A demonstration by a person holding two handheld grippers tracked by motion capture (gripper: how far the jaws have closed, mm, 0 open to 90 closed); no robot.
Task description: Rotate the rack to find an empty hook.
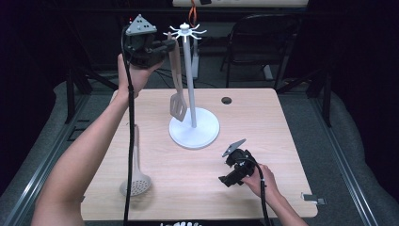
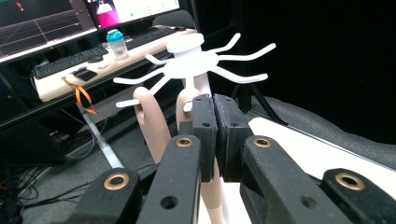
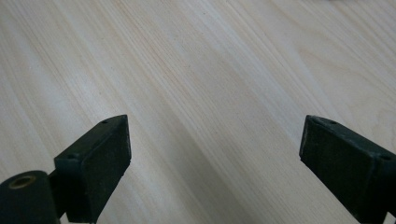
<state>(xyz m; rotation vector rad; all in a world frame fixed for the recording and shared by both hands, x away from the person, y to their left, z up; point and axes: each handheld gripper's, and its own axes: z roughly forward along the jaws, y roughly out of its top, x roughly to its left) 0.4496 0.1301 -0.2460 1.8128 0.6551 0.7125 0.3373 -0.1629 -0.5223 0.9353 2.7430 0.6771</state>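
The left tongs (image 1: 165,45) are being held high above the far side of the worktop (image 1: 282,141), clamping the handle of a beige slotted spatula (image 1: 177,80) right beside the hooks at the top of the white utensil stand (image 1: 192,94). The spatula is hanging blade-down in front of the stand's pole, its blade above the round base. In the left gripper view the pads (image 2: 205,126) are pressing nearly together on the looped handle (image 2: 149,121). The right tongs (image 1: 225,179) are resting low near the worktop's front, spread wide with nothing between them. A beige skimmer (image 1: 135,176) is lying on the worktop's left side.
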